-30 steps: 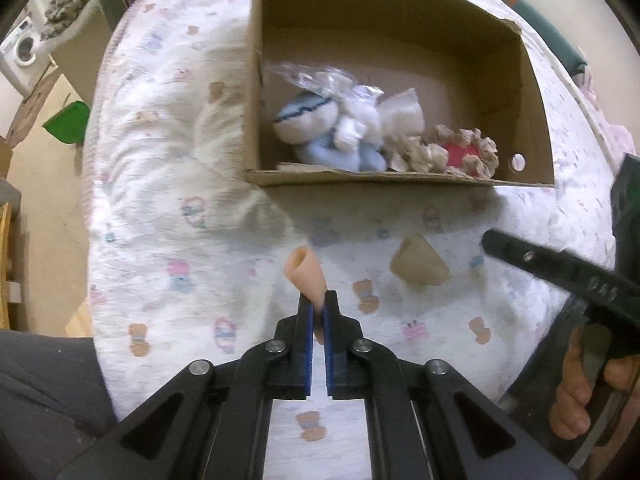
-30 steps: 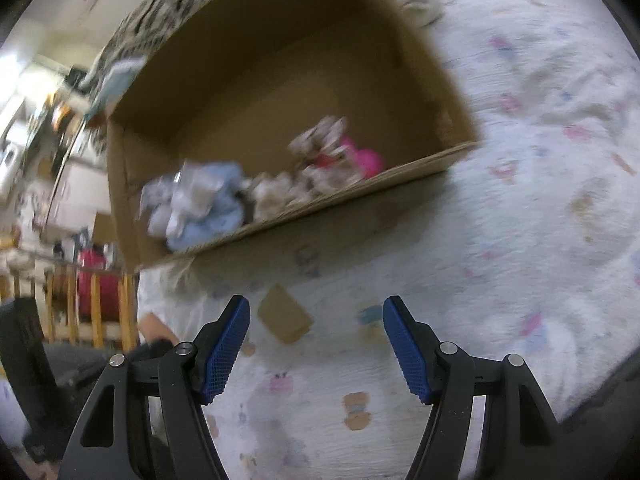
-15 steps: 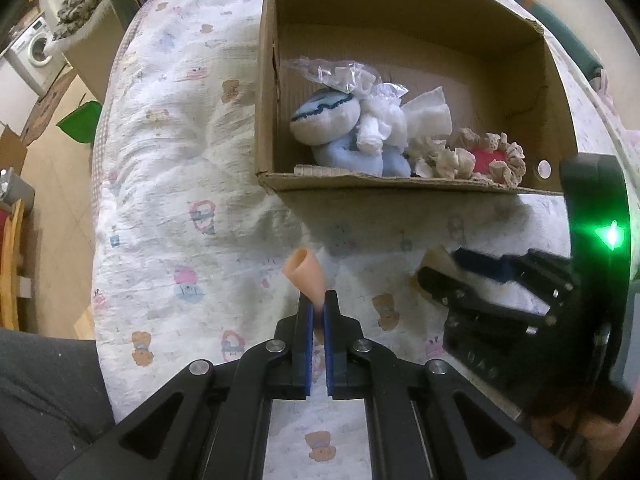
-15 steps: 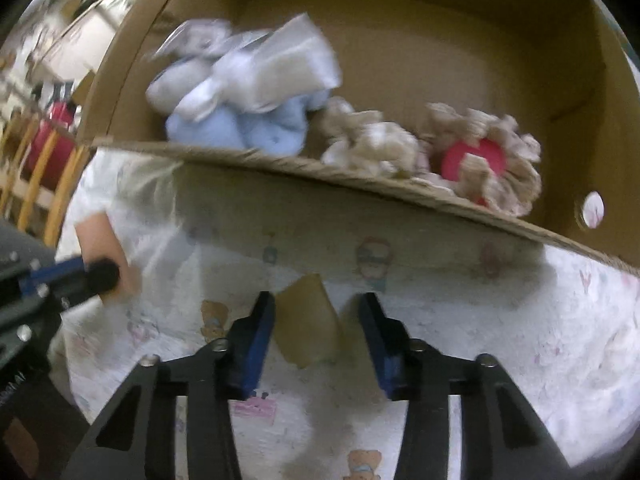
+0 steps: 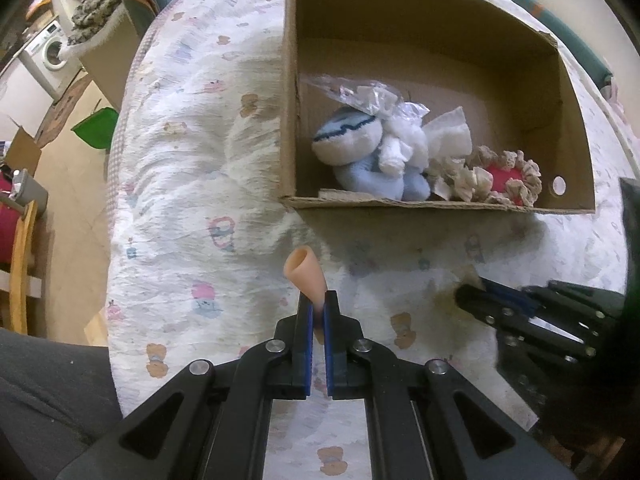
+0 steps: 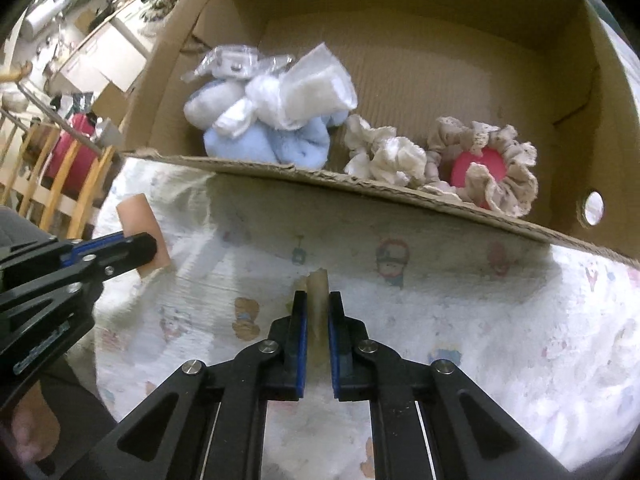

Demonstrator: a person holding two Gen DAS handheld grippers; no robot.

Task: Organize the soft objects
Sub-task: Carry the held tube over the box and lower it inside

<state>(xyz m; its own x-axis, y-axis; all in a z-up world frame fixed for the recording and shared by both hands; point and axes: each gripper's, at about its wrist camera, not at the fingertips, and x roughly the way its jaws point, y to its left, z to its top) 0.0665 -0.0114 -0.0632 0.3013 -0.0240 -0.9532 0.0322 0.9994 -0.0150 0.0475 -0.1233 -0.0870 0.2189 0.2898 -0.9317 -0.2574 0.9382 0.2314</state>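
My left gripper (image 5: 317, 300) is shut on a peach sponge (image 5: 305, 272), held just above the quilt; it also shows in the right wrist view (image 6: 140, 224). My right gripper (image 6: 317, 300) is shut on a tan sponge (image 6: 318, 296), squeezed thin between the pads, low over the quilt; only a sliver of it (image 5: 466, 276) shows in the left wrist view. Ahead stands an open cardboard box (image 6: 400, 200) holding a blue plush toy (image 5: 360, 152), a clear plastic bag (image 5: 360, 92), white cloth (image 6: 312, 84) and lace scrunchies around a pink piece (image 6: 480, 164).
The box rests on a white quilt with cartoon prints (image 5: 180, 180). Its left edge drops to the floor, where a green bin (image 5: 96, 132), a wooden chair (image 5: 20, 264) and a washing machine (image 5: 50, 52) stand. My dark trouser leg (image 5: 48, 400) is at lower left.
The right gripper swung in over the tan sponge and shut on it. The left gripper has kept hold of the peach sponge and drawn slightly nearer the box.
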